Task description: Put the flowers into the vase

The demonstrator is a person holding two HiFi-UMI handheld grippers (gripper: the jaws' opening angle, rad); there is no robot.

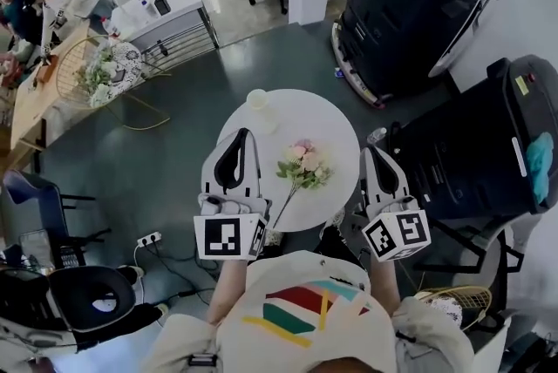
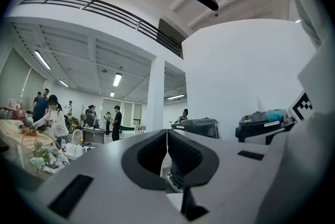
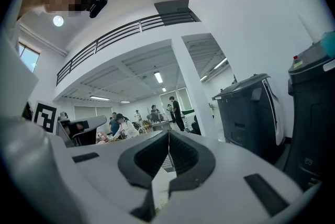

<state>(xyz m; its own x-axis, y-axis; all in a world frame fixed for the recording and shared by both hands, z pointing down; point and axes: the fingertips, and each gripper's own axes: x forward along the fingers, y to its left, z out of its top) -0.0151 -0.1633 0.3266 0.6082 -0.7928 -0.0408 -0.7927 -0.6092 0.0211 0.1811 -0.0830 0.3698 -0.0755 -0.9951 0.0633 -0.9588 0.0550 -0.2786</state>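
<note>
A round white table [image 1: 336,132] stands in front of me in the head view. A bunch of pink flowers with green leaves and a long stem [image 1: 302,165] lies on its near half. A small white vase [image 1: 258,105] stands upright near the table's far left edge. My left gripper [image 1: 247,134] is over the table's left side, left of the flowers, with its jaws shut and nothing in them [image 2: 167,132]. My right gripper [image 1: 371,151] is just off the table's right edge, also shut and holding nothing [image 3: 168,133]. Both point level, away from me.
Two large black wheeled bins [image 1: 417,3] [image 1: 485,143] stand close on the right. A black chair [image 1: 89,298] and a power strip [image 1: 149,238] are on the floor at lower left. A wire table with flowers [image 1: 101,75] and people at desks are far left.
</note>
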